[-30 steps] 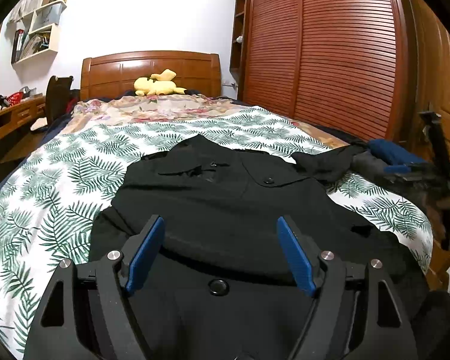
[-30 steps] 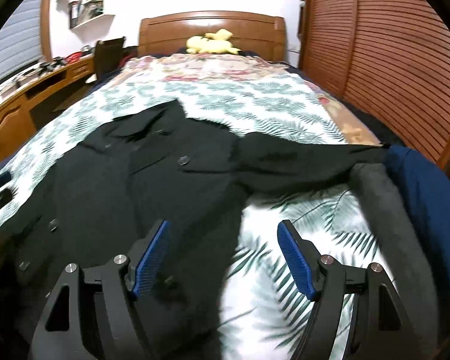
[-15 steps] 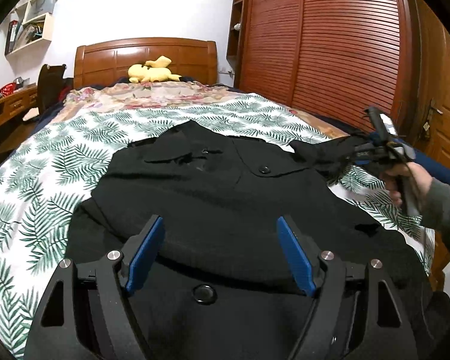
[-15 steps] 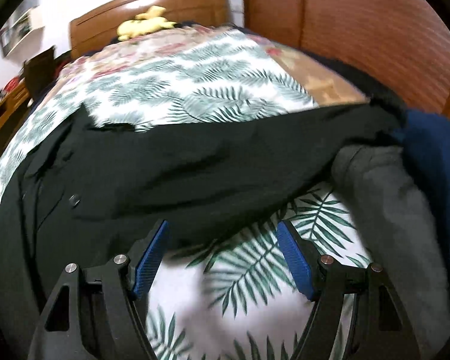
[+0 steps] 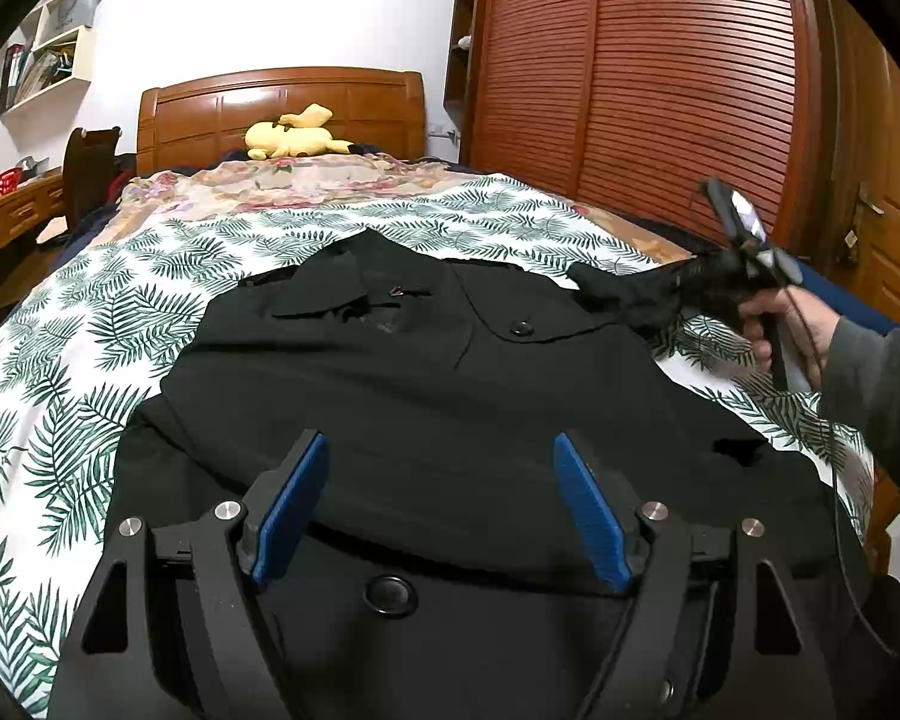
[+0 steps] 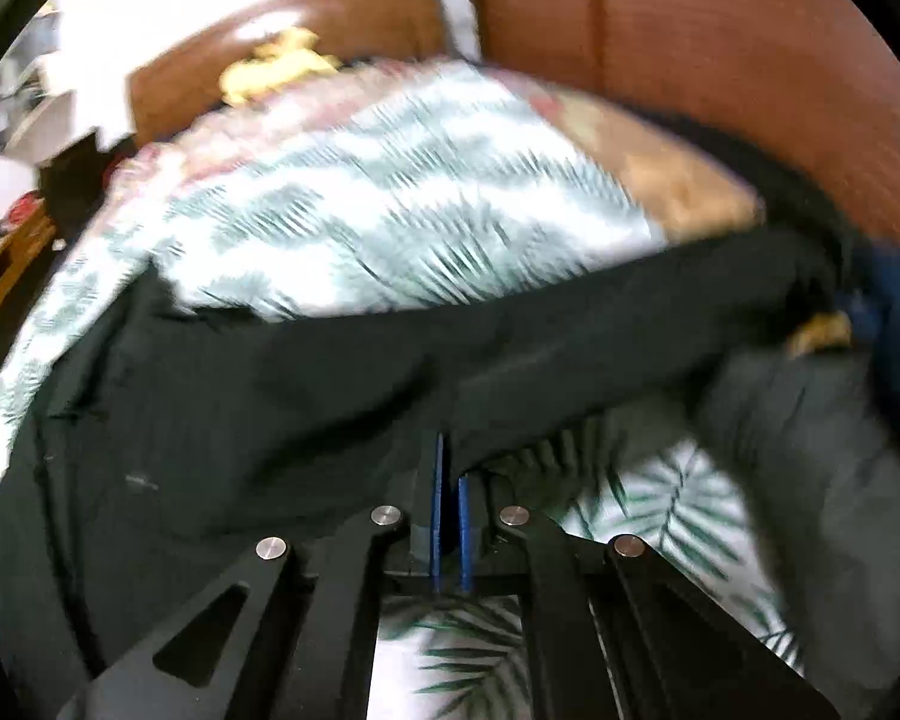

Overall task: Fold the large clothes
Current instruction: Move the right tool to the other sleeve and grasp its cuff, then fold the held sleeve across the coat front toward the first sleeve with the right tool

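A large black coat point(image 5: 426, 372) with buttons lies spread face up on the bed, collar toward the headboard. My left gripper point(image 5: 441, 468) hovers open and empty above its lower front. The coat's right sleeve point(image 5: 630, 294) stretches to the bed's right side. My right gripper point(image 6: 448, 456) is shut on that black sleeve point(image 6: 510, 354); it also shows in the left wrist view point(image 5: 744, 264), held by a hand. The right wrist view is blurred by motion.
The bed has a palm-leaf cover point(image 5: 60, 360) and a wooden headboard point(image 5: 282, 108) with a yellow plush toy point(image 5: 294, 135). Grey point(image 6: 810, 450) and blue point(image 6: 894, 300) clothes lie at the bed's right edge. A wooden wardrobe point(image 5: 660, 78) stands right, a desk point(image 5: 6, 222) left.
My right gripper has moved right to the sleeve and closed on it; it was open half a second ago. My left gripper stays open over the coat's lower front.
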`<act>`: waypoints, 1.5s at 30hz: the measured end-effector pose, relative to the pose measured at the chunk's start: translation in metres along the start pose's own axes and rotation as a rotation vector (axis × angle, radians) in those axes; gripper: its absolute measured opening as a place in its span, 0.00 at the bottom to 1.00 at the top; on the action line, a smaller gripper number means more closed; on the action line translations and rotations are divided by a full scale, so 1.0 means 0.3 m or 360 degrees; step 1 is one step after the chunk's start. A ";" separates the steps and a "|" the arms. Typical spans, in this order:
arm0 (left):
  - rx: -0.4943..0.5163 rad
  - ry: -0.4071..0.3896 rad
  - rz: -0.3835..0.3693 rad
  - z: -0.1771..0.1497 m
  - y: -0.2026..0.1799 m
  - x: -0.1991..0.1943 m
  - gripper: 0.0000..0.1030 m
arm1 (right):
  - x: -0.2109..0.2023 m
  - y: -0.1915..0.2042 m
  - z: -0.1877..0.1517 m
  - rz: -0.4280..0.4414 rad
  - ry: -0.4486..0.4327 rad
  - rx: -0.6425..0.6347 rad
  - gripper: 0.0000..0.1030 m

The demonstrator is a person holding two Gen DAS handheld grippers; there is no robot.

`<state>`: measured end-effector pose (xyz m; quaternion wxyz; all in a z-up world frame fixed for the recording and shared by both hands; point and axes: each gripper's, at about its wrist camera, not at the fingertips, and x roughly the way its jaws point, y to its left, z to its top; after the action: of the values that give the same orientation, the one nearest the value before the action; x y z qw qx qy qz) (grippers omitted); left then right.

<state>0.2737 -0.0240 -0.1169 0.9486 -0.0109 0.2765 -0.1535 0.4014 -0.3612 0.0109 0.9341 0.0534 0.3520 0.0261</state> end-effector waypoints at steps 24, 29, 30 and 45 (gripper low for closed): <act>-0.0005 -0.0022 0.0013 -0.003 0.010 -0.026 0.76 | -0.316 0.536 -0.239 0.0305 0.0040 -0.0665 0.28; -0.0011 -0.0021 0.0012 0.000 0.012 -0.022 0.76 | -0.427 0.477 -0.212 0.0354 -0.0127 -0.0601 0.54; -0.0011 -0.0020 0.0013 0.000 0.012 -0.021 0.76 | -0.428 0.463 -0.194 0.0332 -0.0147 -0.0568 0.55; -0.0010 -0.0060 0.0039 -0.001 0.011 -0.019 0.76 | -0.139 0.298 -0.085 -0.0039 -0.0005 -0.0274 0.57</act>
<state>0.2700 -0.0192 -0.1145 0.9554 -0.0134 0.2592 -0.1409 0.3521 -0.2739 0.0298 0.9361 -0.0314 0.3475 0.0449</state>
